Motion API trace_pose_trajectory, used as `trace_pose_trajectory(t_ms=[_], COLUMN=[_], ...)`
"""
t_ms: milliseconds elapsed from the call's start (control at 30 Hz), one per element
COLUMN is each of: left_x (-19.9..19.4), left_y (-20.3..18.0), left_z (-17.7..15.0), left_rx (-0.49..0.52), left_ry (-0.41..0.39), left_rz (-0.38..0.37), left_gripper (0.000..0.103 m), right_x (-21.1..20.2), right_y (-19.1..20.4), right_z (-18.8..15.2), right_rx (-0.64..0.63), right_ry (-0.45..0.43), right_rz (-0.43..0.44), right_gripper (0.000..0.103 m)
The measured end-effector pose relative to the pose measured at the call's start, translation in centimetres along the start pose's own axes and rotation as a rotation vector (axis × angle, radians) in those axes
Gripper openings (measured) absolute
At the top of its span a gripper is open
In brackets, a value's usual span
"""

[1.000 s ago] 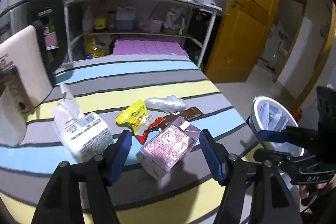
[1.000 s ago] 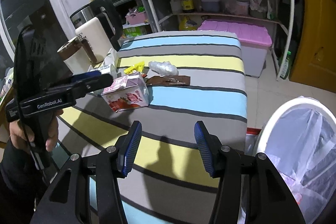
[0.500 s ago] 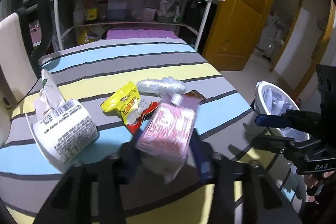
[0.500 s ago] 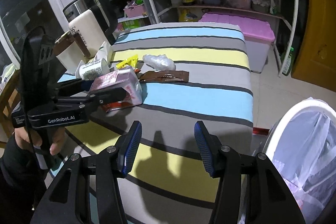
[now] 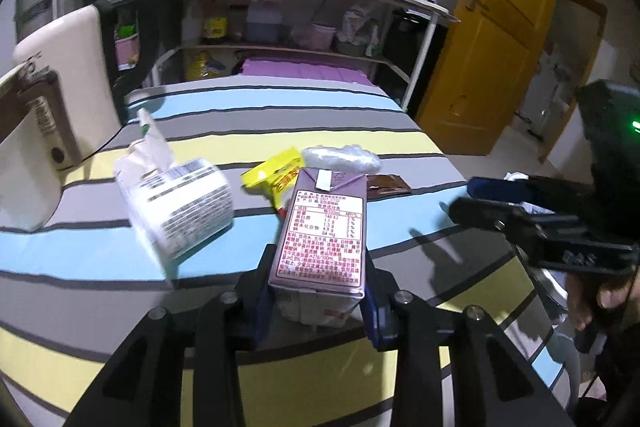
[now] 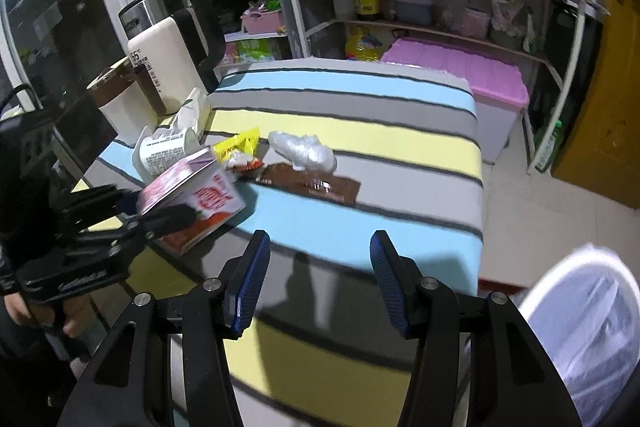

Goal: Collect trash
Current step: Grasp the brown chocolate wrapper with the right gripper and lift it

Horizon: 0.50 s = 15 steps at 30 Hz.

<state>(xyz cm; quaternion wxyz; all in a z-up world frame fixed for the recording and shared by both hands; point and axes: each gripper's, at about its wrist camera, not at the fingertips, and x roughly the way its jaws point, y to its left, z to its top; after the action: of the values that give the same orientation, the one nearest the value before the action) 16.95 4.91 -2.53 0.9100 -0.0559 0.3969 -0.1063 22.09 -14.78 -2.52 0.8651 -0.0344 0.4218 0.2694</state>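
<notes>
My left gripper (image 5: 316, 301) is shut on a pink-purple drink carton (image 5: 324, 235), lifted off the striped tablecloth (image 5: 280, 111); the right wrist view shows the same carton (image 6: 192, 195) in that gripper (image 6: 160, 215). Left on the cloth are a yellow snack wrapper (image 5: 276, 173), a clear crumpled plastic bag (image 5: 340, 158), a brown wrapper (image 5: 386, 185) and a white paper cup (image 5: 180, 203) lying on its side. My right gripper (image 6: 316, 277) hangs open and empty over the table's near edge, beside a white trash bin (image 6: 592, 323) lined with a plastic bag.
A cream kettle (image 6: 168, 55) and a brown-and-white cup (image 6: 120, 99) stand at the table's left side, with a tissue pack (image 6: 192, 115) next to them. Behind the table are a shelf unit (image 6: 420, 11) and a pink storage box (image 6: 456, 71). An orange door (image 5: 492, 27) is at the right.
My left gripper closed its jaws on the carton and lifted it from the cloth. My right gripper drifted slightly over the table edge, still open.
</notes>
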Motion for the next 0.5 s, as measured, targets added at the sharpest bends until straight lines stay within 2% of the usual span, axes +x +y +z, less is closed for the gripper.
trace_pose_trajectory(t_ms=[500], left_x=[-0.8], left_y=[2.5], left_z=[0.1], left_rx=[-0.057], left_ry=[-0.015], left_rz=[0.015], left_gripper=[0.037], right_x=[6.2], right_y=[0.5], right_z=[3.6], right_rx=[-0.146], right_ry=[0.070], right_rz=[0.065], right_gripper=[0.053])
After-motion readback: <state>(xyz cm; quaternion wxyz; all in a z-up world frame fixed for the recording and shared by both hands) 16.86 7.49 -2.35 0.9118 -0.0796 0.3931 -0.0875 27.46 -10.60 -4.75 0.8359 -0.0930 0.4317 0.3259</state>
